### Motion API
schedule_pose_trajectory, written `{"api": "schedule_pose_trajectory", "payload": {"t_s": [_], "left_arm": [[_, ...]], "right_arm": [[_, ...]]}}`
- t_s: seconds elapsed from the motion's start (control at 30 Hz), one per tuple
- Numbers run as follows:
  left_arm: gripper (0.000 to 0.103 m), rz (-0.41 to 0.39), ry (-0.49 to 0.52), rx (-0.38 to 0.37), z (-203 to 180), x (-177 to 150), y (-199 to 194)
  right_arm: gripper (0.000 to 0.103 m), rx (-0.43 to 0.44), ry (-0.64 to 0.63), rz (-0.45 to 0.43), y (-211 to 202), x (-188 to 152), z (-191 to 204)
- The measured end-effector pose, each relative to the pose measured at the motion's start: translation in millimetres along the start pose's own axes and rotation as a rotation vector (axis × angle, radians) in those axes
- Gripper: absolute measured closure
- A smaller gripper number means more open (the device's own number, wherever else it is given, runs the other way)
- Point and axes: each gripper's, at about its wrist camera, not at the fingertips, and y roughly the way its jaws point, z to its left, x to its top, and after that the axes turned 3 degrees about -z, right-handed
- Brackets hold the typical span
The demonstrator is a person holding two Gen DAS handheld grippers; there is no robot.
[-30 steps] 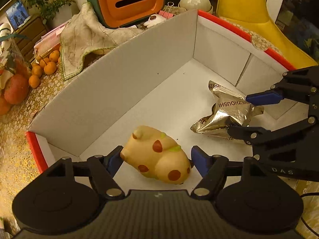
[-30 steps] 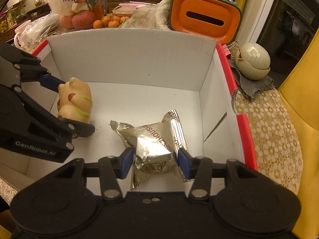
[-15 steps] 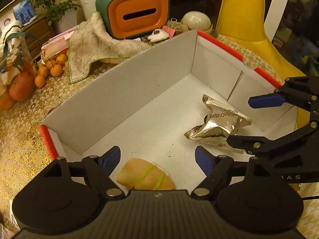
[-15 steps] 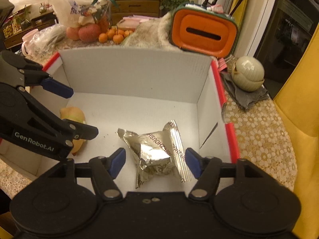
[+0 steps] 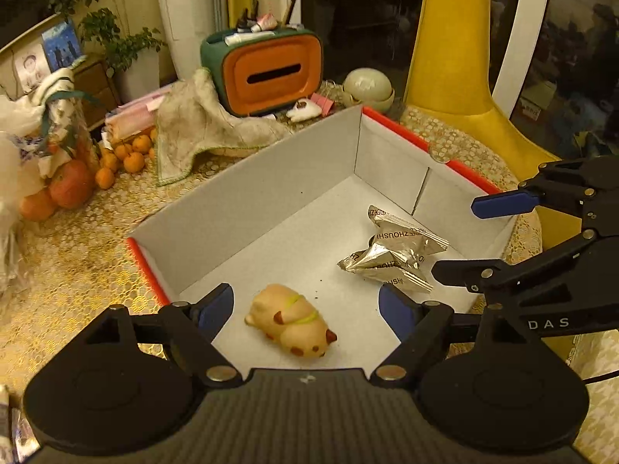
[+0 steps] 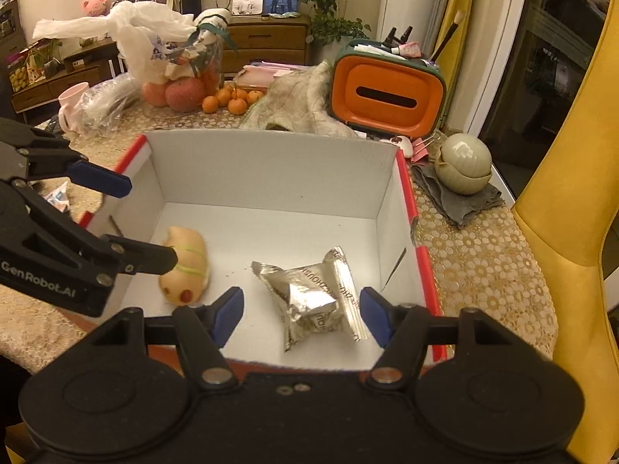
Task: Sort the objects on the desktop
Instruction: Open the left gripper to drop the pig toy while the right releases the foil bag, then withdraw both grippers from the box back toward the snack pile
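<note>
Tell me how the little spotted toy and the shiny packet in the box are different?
The toy is smooth, rounded and peach-coloured with brown spots and a green stripe; the packet is crinkled silver foil with printed letters. The toy looks plump and solid, while the packet looks flat-edged and crumpled. In the right wrist view the toy lies toward the left of the box and the packet toward the right. Both lie loose on the box floor; no fingers touch them.

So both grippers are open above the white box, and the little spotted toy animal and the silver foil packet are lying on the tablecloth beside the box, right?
Not quite. The spotted toy animal and the silver foil packet lie inside the white box, on its floor, not on the tablecloth. Both wrist views show this. The rest holds: the left gripper and right gripper are open above the box.
</note>
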Motion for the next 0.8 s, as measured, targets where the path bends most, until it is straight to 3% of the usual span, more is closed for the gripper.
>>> {"api": "schedule_pose_trajectory", "payload": {"t_s": [0.43,0.7,0.8], "left_arm": [[0.02,-0.101,-0.075,0.025,9.8,-27.0,-61.4],[0.015,-0.151,-0.127,0.064,24.9,-51.3,-94.3],[0.011,-0.158,-0.132,0.086,30.5,-62.7,-103.8]], "right_arm": [[0.036,0.031,0.013,-0.081,-43.6,-6.0,35.2],[0.022,0.051,0.035,-0.158,-64.1,-10.1,59.1],[0.021,0.054,0.04,-0.167,-66.8,-13.3,66.8]]}}
